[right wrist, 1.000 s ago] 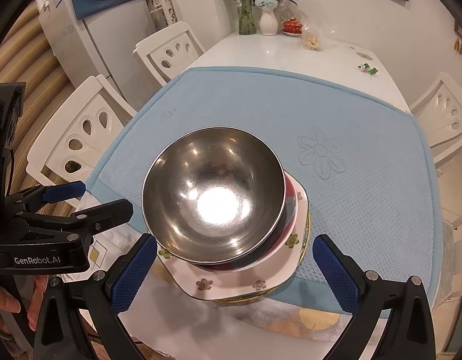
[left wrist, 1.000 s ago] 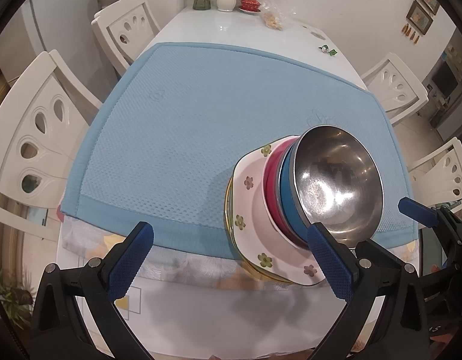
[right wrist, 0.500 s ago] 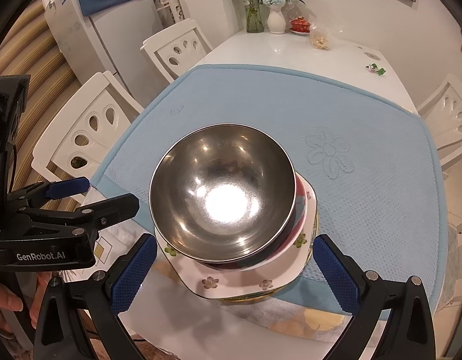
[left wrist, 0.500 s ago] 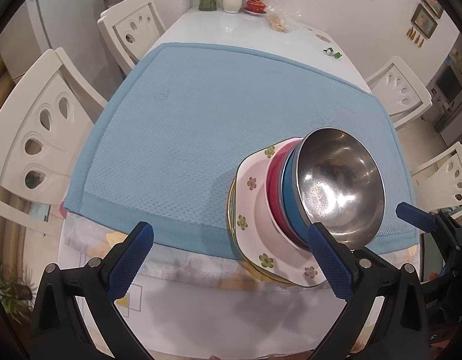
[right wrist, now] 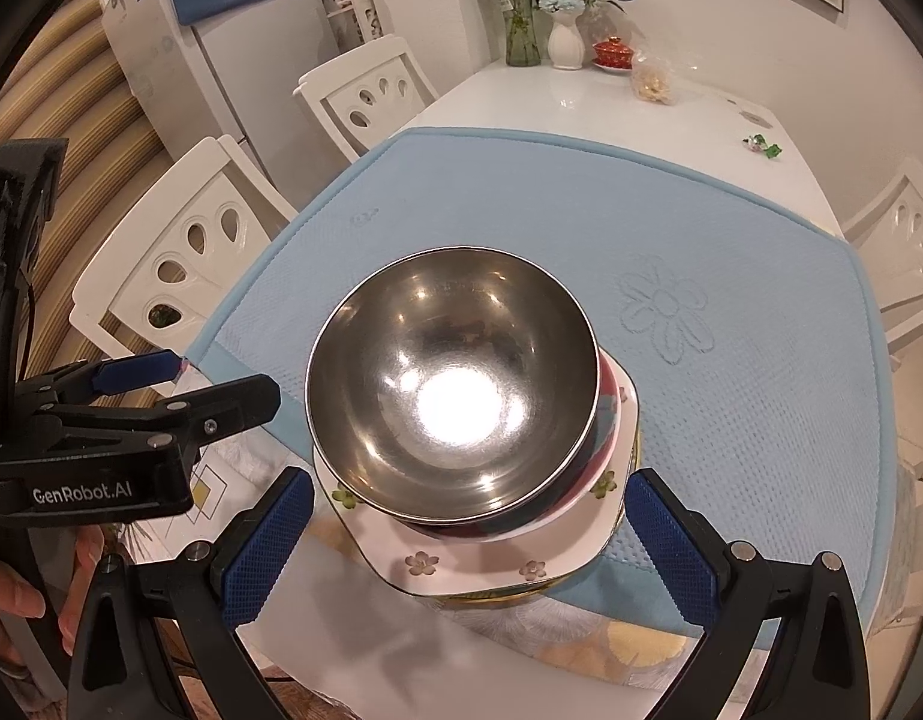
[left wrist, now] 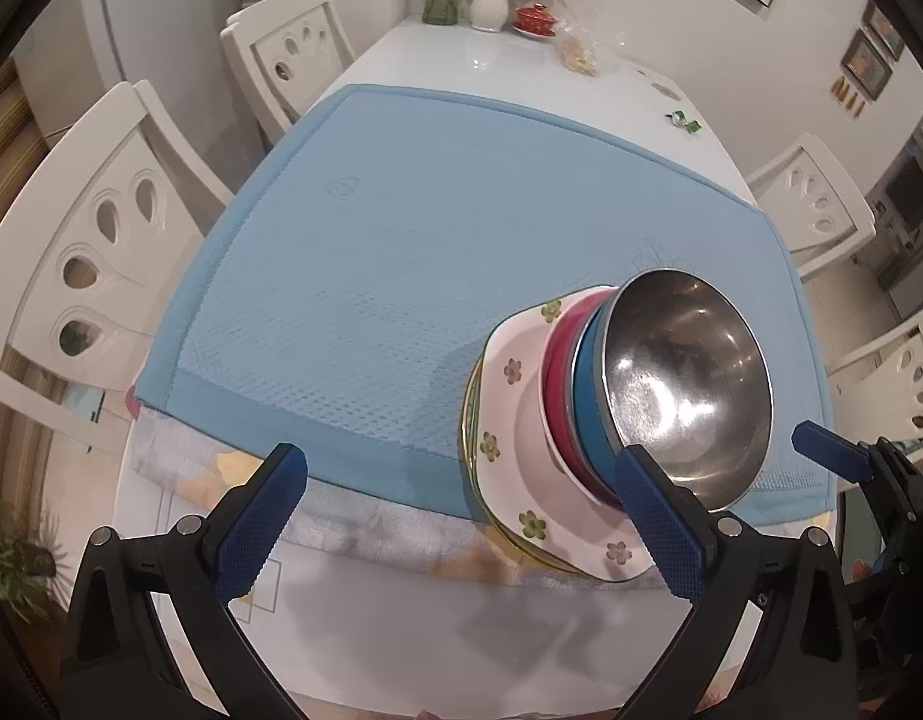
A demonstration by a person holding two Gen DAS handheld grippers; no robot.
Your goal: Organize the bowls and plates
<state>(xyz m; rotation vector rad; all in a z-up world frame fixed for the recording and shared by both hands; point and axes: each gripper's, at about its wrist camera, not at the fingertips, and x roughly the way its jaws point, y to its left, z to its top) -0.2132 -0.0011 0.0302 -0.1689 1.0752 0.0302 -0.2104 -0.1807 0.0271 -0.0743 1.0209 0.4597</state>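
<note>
Crockery sits stacked at the near edge of the light blue textured mat [right wrist: 731, 228] on the white tabletop [right wrist: 581, 96]: a shiny steel bowl [right wrist: 452, 384] atop a blue bowl [left wrist: 590, 396], a red bowl [left wrist: 558, 384] and a square flower-patterned plate [left wrist: 521, 420]. Left tongs [left wrist: 467, 531] and right tongs [right wrist: 468, 546] both gape wide, holding nothing, just short of the stack.

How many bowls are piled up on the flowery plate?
3 that I can see: the steel bowl on top, a blue bowl under it, and a red bowl at the bottom, sitting on the flowery plate. Another could hide inside the stack.
</note>
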